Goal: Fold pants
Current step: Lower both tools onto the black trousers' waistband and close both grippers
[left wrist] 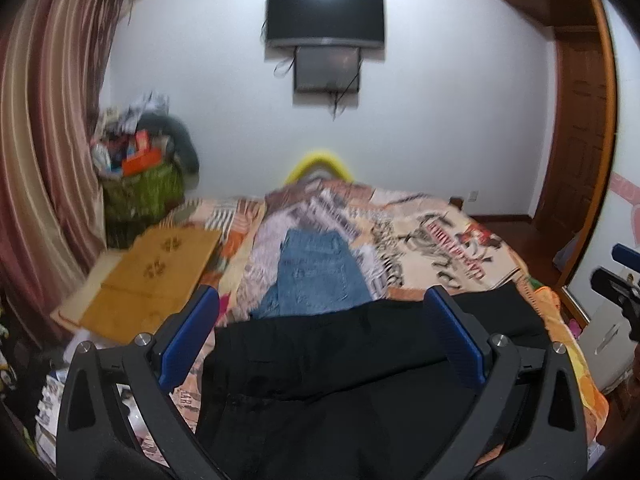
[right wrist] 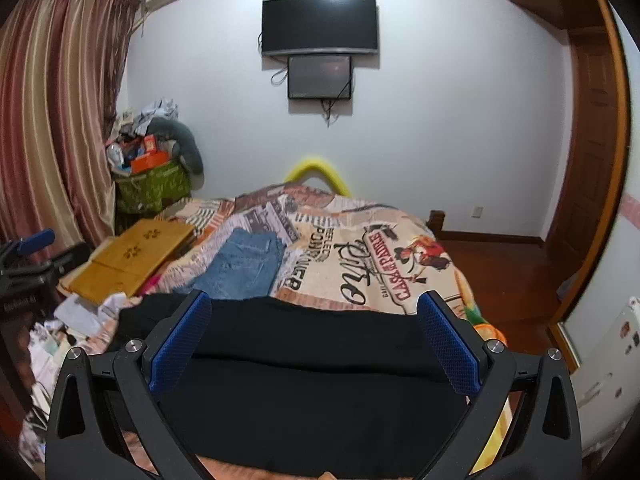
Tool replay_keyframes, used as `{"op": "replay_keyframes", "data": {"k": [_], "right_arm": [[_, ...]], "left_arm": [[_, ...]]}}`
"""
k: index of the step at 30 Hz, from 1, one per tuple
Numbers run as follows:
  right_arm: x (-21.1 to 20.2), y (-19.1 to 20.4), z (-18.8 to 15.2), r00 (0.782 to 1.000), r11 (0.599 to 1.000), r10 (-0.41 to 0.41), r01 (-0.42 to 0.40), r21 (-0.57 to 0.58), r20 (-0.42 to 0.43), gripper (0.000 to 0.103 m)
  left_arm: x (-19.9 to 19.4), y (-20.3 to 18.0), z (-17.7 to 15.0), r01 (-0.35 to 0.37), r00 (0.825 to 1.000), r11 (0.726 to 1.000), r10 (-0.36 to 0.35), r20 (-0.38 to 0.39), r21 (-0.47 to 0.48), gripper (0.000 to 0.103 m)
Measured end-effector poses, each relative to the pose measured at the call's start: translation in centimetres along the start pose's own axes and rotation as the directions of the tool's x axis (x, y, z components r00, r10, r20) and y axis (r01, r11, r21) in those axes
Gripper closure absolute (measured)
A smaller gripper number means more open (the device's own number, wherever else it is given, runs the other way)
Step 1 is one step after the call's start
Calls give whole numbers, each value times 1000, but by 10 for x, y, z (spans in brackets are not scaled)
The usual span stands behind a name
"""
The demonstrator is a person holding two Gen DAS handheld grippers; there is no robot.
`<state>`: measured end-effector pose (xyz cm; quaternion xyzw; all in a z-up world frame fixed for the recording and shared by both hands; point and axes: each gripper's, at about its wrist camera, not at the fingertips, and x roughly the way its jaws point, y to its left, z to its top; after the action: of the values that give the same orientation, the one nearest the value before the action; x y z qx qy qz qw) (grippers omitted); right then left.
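Black pants [left wrist: 340,360] lie spread across the near end of the bed; they also show in the right wrist view [right wrist: 312,352]. My left gripper [left wrist: 320,312] is open, its blue pads wide apart, hovering above the pants' left part. My right gripper [right wrist: 316,316] is open too, above the pants' right part. Neither holds cloth. Folded blue jeans [left wrist: 316,276] lie further up the bed, also in the right wrist view [right wrist: 240,268]. The right gripper shows at the right edge of the left wrist view [left wrist: 620,284], the left gripper at the left edge of the right wrist view [right wrist: 28,264].
The bed has a printed patchwork cover [right wrist: 360,256]. A wooden lap board [right wrist: 132,260] lies at its left edge. A cluttered green basket [right wrist: 152,188] stands by the curtain [right wrist: 52,112]. A TV [right wrist: 320,26] hangs on the far wall. Papers litter the floor at left.
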<state>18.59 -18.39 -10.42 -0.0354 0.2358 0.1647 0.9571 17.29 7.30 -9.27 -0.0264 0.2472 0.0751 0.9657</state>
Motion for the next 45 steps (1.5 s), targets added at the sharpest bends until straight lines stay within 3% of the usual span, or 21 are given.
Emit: {"op": "replay_keyframes", "data": {"k": [6,11,13,18,20,22,24,27,30,34,39,43,45], "right_arm": [[45,-2,-7,998,997,-5,0,-72,-69,1],[95,-20,-7,985,1000,27,-29,-8,-172,1],[117,-30,-7,973,999,38,-31,34,-229,1],[160,-48,-8,958,996,64,-44,78,-280,1],[175,-53,-7,952,996,62,-41,77,-299,1],[195,-58,-7,939,994,85,-59,88,-333,1],[213,-62,-10,922,991,120,-87,104,-369,2],[238,-61,-15,894,987,161,-133,95,-418,2],[259,-52,-20,863,981,188,-186,52,-469,4],[284,-41,-27,817,964,229,-265,8,-529,6],[306,-26,-30,786,943,242,-329,-54,-569,8],[326,-11,-38,755,926,229,-364,-102,-615,8],[336,-3,-47,739,918,208,-374,-134,-641,12]], "left_arm": [[70,37,-10,-75,992,997,73,-104,-21,0],[127,68,-21,-147,972,989,144,-185,-2,0],[146,80,-24,-158,965,987,154,-211,-3,0],[189,105,-35,-149,944,989,136,-300,-20,0],[210,115,-43,-142,927,989,123,-355,-28,0],[227,122,-50,-125,906,991,92,-413,-54,1],[241,127,-58,-110,887,990,58,-459,-88,14],[264,138,-72,-90,848,984,-6,-530,-155,19],[278,144,-84,-114,815,979,-6,-580,-170,27],[287,153,-92,-98,791,968,-65,-608,-232,31],[298,156,-88,-71,778,955,-127,-615,-287,34],[318,151,-92,-58,731,959,-148,-666,-276,40],[322,150,-95,-62,724,961,-143,-675,-270,52]]}}
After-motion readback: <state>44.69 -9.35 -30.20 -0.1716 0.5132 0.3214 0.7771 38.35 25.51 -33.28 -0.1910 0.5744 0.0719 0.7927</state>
